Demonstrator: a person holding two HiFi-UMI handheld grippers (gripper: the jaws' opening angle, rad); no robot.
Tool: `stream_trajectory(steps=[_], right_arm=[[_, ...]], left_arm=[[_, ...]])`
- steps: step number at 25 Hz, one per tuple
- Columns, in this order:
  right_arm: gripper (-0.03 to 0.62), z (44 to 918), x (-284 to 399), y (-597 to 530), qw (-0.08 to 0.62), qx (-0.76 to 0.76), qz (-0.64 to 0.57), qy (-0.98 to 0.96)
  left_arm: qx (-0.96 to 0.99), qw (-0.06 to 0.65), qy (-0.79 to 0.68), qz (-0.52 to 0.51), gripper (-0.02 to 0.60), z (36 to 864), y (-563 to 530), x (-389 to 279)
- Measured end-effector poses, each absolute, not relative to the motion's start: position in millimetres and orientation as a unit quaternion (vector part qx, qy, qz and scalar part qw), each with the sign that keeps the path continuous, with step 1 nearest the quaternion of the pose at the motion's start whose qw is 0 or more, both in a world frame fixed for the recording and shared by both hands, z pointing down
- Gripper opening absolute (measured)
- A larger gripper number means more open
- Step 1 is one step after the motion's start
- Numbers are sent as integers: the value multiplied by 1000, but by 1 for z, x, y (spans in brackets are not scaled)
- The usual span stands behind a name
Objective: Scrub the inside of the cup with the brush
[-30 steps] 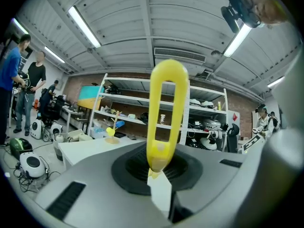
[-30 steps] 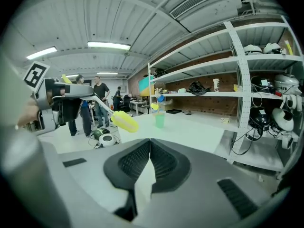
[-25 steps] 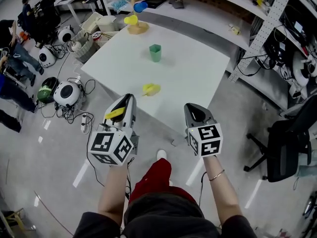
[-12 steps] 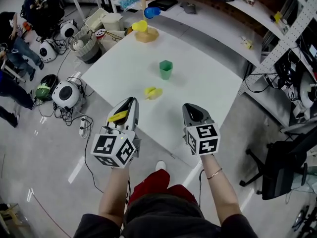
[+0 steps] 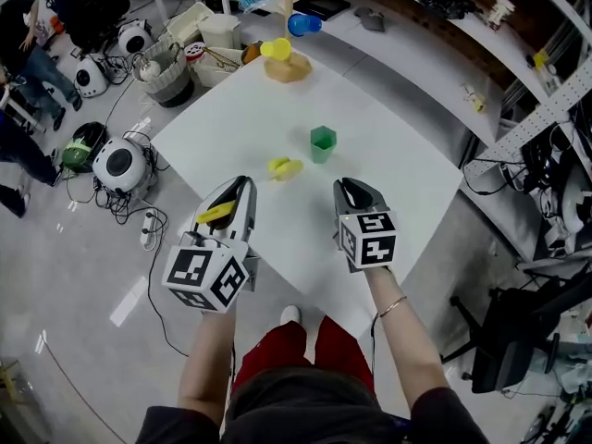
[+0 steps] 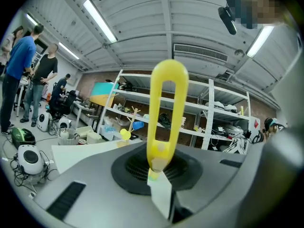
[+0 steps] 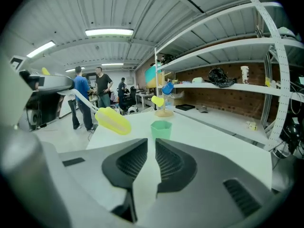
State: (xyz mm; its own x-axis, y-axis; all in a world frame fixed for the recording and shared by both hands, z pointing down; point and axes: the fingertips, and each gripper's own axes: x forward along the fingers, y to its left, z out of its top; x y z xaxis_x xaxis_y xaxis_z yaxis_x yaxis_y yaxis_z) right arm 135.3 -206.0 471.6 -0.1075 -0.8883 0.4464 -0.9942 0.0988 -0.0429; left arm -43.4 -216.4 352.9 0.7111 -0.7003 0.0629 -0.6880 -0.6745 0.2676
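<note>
A green cup (image 5: pixel 322 143) stands upright on the white table (image 5: pixel 231 118); the right gripper view shows the cup (image 7: pixel 161 128) just beyond the jaw tips. My left gripper (image 5: pixel 242 185) is shut on a yellow brush, whose loop handle (image 6: pixel 166 113) rises from the jaws. The yellow brush head (image 5: pixel 284 166) hovers ahead of that gripper, left of the cup, and the brush head (image 7: pixel 113 121) also shows in the right gripper view. My right gripper (image 5: pixel 350 186) is shut and empty, over the table a little short of the cup.
A wooden stand (image 5: pixel 282 58) with a yellow and a blue cup sits at the table's far corner. Baskets and bins (image 5: pixel 171 77) and round machines (image 5: pixel 120 165) crowd the floor at left, where people stand. Shelving runs along the right, with an office chair (image 5: pixel 518 331) below.
Both grippers have moved forward from over the floor to over the table's near part, closing on the green cup. The brush stays in the left gripper.
</note>
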Motion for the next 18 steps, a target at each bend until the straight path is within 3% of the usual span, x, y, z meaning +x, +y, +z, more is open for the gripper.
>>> stream_trajectory(steps=[9,18], right_arm=[[261,514,143,-256,180,608,209,-745],[316,544,154,-310,212,591,200,-752]], left_arm=[[889,144,-434,-26,38,367,-242,-40],[859,154,-488,-28,38,373,-266,-30]])
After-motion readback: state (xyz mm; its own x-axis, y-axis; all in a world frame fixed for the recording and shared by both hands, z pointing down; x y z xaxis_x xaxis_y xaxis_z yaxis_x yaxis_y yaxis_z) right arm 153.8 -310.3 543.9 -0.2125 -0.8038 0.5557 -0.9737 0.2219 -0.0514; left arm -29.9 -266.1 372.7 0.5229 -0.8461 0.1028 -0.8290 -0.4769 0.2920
